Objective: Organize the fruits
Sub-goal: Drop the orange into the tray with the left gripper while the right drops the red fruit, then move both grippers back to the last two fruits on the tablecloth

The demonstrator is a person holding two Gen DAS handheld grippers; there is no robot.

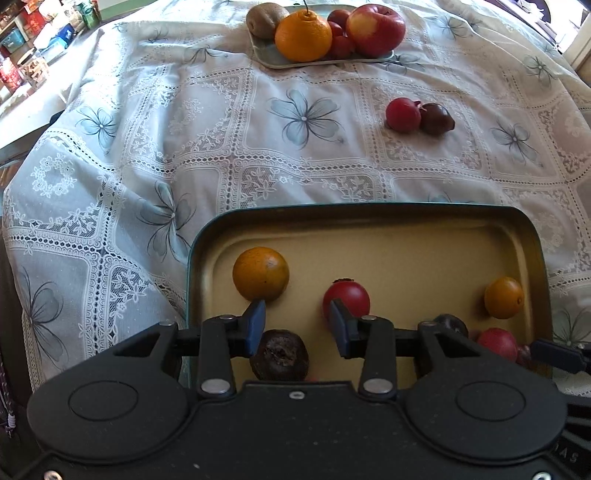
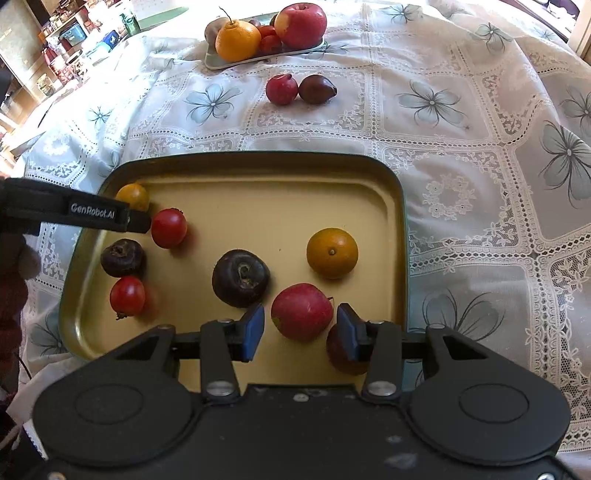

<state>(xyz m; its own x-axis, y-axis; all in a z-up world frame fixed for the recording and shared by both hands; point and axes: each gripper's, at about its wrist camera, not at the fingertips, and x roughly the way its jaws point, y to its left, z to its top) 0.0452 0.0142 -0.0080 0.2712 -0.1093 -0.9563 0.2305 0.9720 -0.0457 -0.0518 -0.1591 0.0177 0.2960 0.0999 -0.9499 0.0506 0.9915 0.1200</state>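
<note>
A dark-rimmed yellow tray (image 2: 266, 206) holds several fruits: two oranges (image 2: 332, 252), red fruits (image 2: 168, 228) and dark wrinkled fruits (image 2: 240, 272). My right gripper (image 2: 300, 327) is open above the tray, its pads either side of a red apple-like fruit (image 2: 301, 311). My left gripper (image 1: 297, 325) is open over the tray's left part (image 1: 369, 236), between an orange (image 1: 260, 273) and a red fruit (image 1: 347, 301), with a dark fruit (image 1: 279, 355) below it. A red fruit (image 2: 281, 89) and a dark fruit (image 2: 316, 89) lie loose on the cloth.
A pale plate (image 2: 221, 63) at the far edge carries a big orange (image 2: 237, 40), a red apple (image 2: 301, 24), a kiwi and small red fruits. A lace flowered tablecloth (image 2: 461, 155) covers the table. Shelves with boxes (image 2: 66, 40) stand at the far left.
</note>
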